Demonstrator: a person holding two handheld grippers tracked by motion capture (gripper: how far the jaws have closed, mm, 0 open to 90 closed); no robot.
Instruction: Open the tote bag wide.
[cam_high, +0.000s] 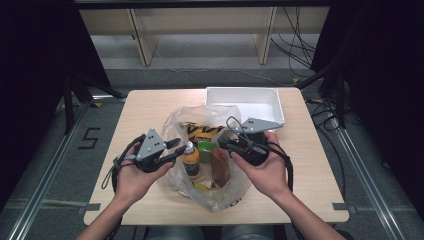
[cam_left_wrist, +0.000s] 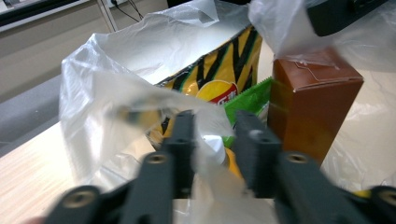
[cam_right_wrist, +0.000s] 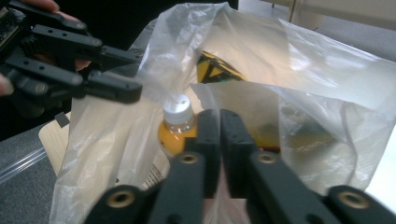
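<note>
A clear plastic bag (cam_high: 176, 119) lies open on the table and holds a yellow-and-black chip bag (cam_high: 200, 131), a green packet (cam_high: 206, 149), an orange drink bottle (cam_high: 190, 160) with a white cap and a brown carton (cam_high: 220, 167). My left gripper (cam_high: 177, 147) is at the bag's left rim. Its jaws stand apart with loose bag film (cam_left_wrist: 212, 154) between them. My right gripper (cam_high: 221, 144) is at the right rim, its jaws (cam_right_wrist: 219, 116) together and pinching the film (cam_right_wrist: 280, 107). The bottle (cam_right_wrist: 177, 121) stands just past them, and the left gripper (cam_right_wrist: 137, 72) is at upper left.
A white empty tray (cam_high: 245, 92) sits at the table's back right corner, close behind the bag. Bare tabletop (cam_high: 145, 107) lies left of the bag and along the right edge. Table legs and cables are on the floor beyond.
</note>
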